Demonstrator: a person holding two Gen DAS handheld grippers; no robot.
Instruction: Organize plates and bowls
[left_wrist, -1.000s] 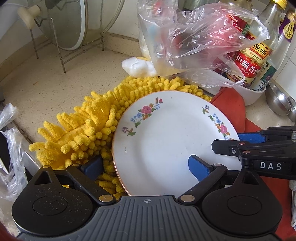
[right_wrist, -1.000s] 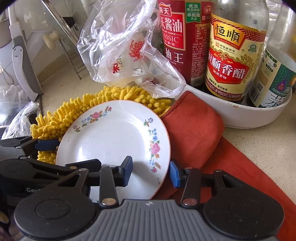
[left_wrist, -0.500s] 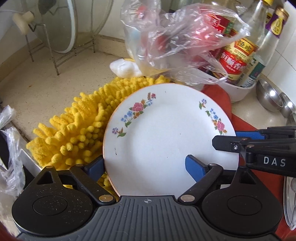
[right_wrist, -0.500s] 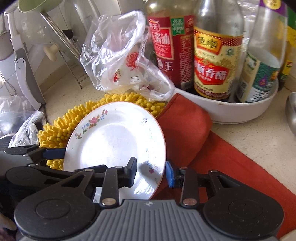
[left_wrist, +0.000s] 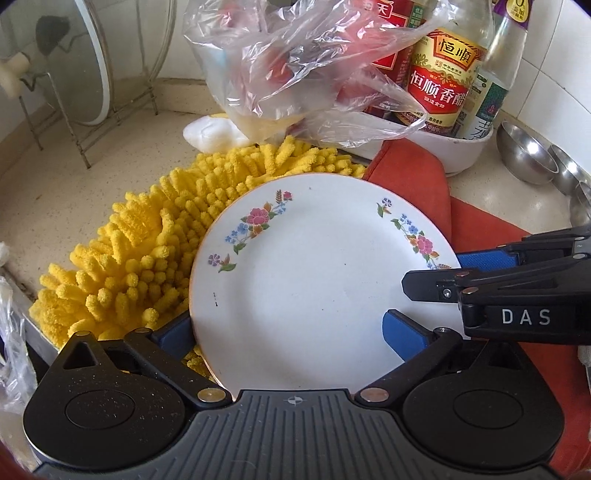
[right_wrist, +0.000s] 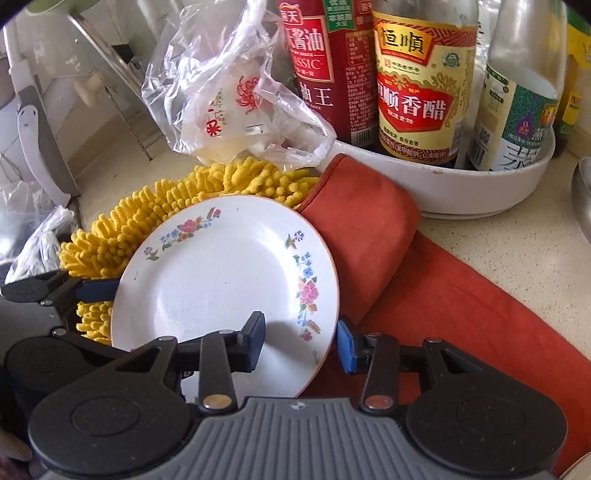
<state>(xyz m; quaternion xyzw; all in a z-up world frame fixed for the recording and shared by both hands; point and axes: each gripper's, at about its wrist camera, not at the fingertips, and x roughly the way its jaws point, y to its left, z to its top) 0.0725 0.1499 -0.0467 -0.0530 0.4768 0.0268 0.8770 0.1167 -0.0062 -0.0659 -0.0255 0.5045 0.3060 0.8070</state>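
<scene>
On the speckled table, a white plate with floral sprigs on its rim lay tilted, its left part over a yellow chenille mop head and its right edge by a folded orange cloth. Both tools straddled the plate's rim from opposite sides. The left tool had one blue pad at the plate's left edge, below the rim and against the yellow pile, and the other over the plate's white face; the pads stood wide apart, and whether they pressed on the plate could not be told. The right tool had one finger over the plate's face and the other just outside the right edge, above the orange cloth, with a visible gap between pad and rim, so it was released rather than clenched. In the left wrist view the right tool came in from the right edge with its blue pad at the plate's rim.

Behind the plate sat a crumpled clear plastic bag, and beside it a white tray holding sauce and vinegar bottles. Steel ladles lay at the far right of the left view, and a glass lid stood in a wire rack at the far left.
</scene>
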